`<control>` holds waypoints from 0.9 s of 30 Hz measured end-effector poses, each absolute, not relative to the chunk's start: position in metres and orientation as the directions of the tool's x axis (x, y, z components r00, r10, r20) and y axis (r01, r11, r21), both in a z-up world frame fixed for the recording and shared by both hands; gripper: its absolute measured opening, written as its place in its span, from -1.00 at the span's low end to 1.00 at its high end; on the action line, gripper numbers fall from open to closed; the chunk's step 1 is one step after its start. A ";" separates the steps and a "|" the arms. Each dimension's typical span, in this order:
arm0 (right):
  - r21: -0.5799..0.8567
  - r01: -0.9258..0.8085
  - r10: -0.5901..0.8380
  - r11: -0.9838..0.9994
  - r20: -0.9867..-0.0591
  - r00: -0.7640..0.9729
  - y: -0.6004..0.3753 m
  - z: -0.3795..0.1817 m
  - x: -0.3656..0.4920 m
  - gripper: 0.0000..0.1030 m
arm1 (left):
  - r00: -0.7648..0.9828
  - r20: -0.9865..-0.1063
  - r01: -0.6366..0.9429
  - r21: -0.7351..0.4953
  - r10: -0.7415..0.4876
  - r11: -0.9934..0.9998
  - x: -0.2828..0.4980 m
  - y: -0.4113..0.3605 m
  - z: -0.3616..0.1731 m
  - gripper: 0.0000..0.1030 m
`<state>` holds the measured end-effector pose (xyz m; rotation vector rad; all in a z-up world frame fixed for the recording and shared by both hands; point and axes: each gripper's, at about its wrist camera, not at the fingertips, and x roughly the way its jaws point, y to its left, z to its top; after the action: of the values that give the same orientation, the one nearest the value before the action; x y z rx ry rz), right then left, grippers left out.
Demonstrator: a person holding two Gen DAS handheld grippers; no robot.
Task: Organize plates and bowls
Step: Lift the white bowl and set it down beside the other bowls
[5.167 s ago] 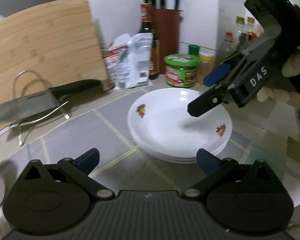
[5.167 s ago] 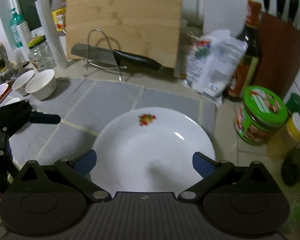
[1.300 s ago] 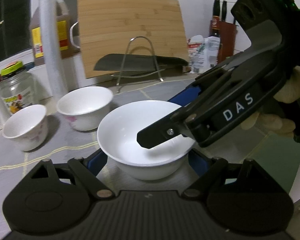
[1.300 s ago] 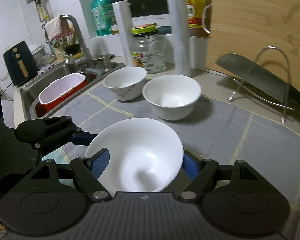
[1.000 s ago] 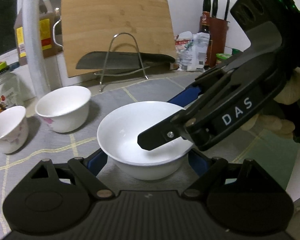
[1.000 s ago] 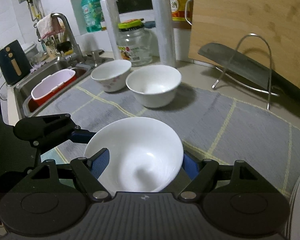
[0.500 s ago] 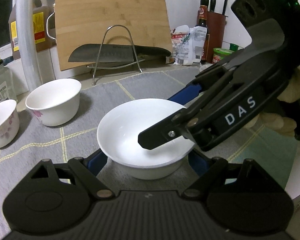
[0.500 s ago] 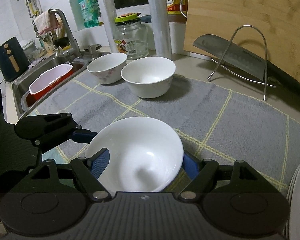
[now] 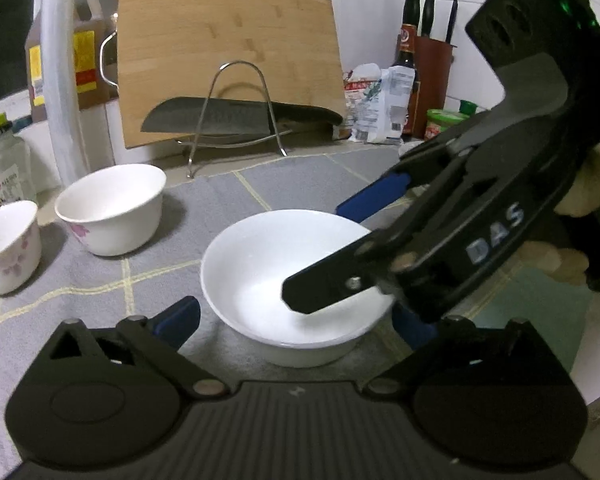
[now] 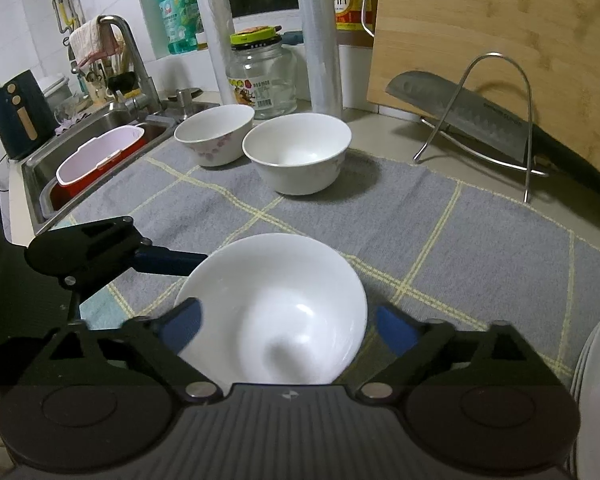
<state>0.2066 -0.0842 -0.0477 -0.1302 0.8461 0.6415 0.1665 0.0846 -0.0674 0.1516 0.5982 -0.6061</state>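
Both handheld tools are matte black plastic. The left gripper (image 9: 296, 320) has a ribbed top plate, two round pivot housings with silver screws, and blue-padded fingers (image 9: 178, 318). The right gripper (image 10: 286, 330) looks alike; seen at three o'clock, its side carries white "DAS" lettering, a green light, and a pale glove (image 9: 580, 236) behind it.

Three white bowls (image 10: 272, 316), one stack of plates (image 10: 598, 368), one knife (image 10: 496, 130), one cutting board (image 10: 500, 32), one glass jar (image 10: 262, 78)

A home kitchen: at the right wrist view's upper left, a steel sink (image 10: 100, 128) with faucet (image 10: 130, 60) and dish soap (image 10: 176, 12); a bamboo cutting board (image 10: 500, 40) and cleaver (image 10: 460, 116) fill its upper right.
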 end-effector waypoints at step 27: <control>-0.071 -0.670 0.420 0.739 -0.728 0.541 -0.059 -0.005 0.226 1.00 | 0.782 -0.561 0.318 -0.015 -0.271 0.948 0.177 0.157 -0.037 0.98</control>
<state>0.2265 -0.0588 -0.0050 -0.3650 0.7540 0.6652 0.1772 0.1565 -0.0371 0.0817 0.5931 -0.3185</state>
